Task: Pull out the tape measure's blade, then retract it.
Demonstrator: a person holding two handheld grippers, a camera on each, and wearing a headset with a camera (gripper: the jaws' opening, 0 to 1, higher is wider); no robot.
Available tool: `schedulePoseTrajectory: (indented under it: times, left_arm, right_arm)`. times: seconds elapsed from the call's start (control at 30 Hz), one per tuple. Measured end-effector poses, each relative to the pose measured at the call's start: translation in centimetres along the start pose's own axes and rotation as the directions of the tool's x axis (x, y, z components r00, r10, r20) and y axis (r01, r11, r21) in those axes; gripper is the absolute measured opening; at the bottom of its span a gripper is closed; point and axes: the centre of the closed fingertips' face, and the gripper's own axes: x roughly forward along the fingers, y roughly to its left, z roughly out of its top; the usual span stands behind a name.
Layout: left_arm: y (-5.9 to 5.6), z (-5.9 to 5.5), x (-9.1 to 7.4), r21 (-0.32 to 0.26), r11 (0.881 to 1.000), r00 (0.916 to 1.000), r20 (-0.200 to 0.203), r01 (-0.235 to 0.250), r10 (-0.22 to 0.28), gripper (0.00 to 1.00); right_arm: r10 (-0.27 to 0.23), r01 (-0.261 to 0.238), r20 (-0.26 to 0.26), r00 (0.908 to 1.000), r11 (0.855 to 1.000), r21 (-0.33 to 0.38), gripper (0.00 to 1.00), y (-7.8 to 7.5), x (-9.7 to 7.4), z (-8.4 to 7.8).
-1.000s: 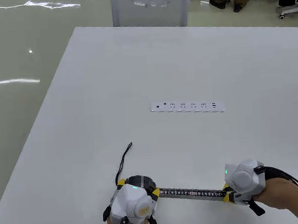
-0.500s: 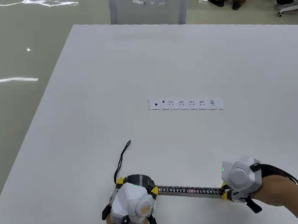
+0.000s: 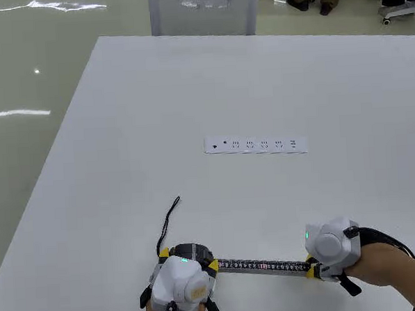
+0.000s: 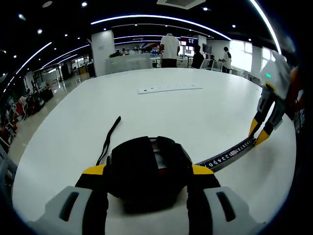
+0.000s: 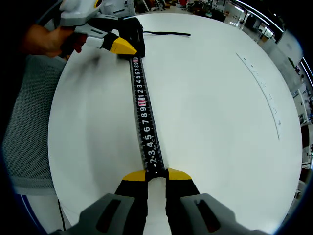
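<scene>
**Head view.** The left gripper [image 3: 189, 259] pinches the tape measure case [image 3: 192, 253] between its jaws, close to the near edge of the white table [image 3: 259, 83]. The blade [image 3: 263, 266] runs flat from the case to the right gripper [image 3: 312, 267], whose jaws are pressed on its tip. The wrist strap [image 3: 168, 224] trails ahead of the left jaws. Beyond both jaws lies bare tabletop up to the power strip [image 3: 256, 144].

**Left gripper view.** The case [image 4: 149, 169] sits clamped between the yellow jaw tips. The blade [image 4: 226, 155] leaves it rightward to the right gripper [image 4: 261, 132], near the table's edge. Ahead of the jaws the surface is open.

**Right gripper view.** The jaws close on the blade's end [image 5: 155, 171]. The blade stretches straight ahead to the case [image 5: 133, 30], held in the left gripper [image 5: 124, 36]. The table edge curves just left of the jaws, with a grey mesh chair [image 5: 29, 122] past it; to the right is open tabletop.
</scene>
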Motion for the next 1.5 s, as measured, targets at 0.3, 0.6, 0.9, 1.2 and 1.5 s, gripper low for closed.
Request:
schedulePoseTrajectory:
  times: [0.3, 0.6, 0.9, 1.2, 1.5]
  left_arm:
    - [-0.3, 0.1, 0.5, -0.096, 0.995, 0.9996, 0.019, 0.021, -0.019, 0.68]
    - [0.0, 0.1, 0.4, -0.104, 0.995, 0.9999, 0.010, -0.004, 0.005, 0.64]
    - [0.2, 0.0, 0.4, -0.023, 1.000, 1.0000, -0.008, -0.001, 0.001, 0.60]
    - [0.1, 0.0, 0.4, -0.032, 0.999, 1.0000, -0.006, 0.004, -0.004, 0.59]
    - [0.1, -0.1, 0.4, -0.066, 0.998, 1.0000, -0.004, 0.006, -0.006, 0.59]
  right_arm:
    - [0.003, -0.003, -0.006, 1.0000, 1.000, 0.003, 0.12, 0.1, 0.0, 0.0]
    - [0.003, -0.003, -0.015, 0.9999, 1.000, -0.001, 0.12, 0.1, 0.0, 0.1]
    - [0.006, -0.007, -0.023, 0.9997, 0.999, -0.048, 0.12, 0.6, 0.2, 1.2]
    - [0.010, -0.011, -0.012, 0.9999, 1.000, -0.018, 0.12, 0.4, 0.3, 1.1]
    - [-0.002, 0.002, -0.016, 0.9999, 1.000, -0.009, 0.12, 0.4, 0.2, 1.3]
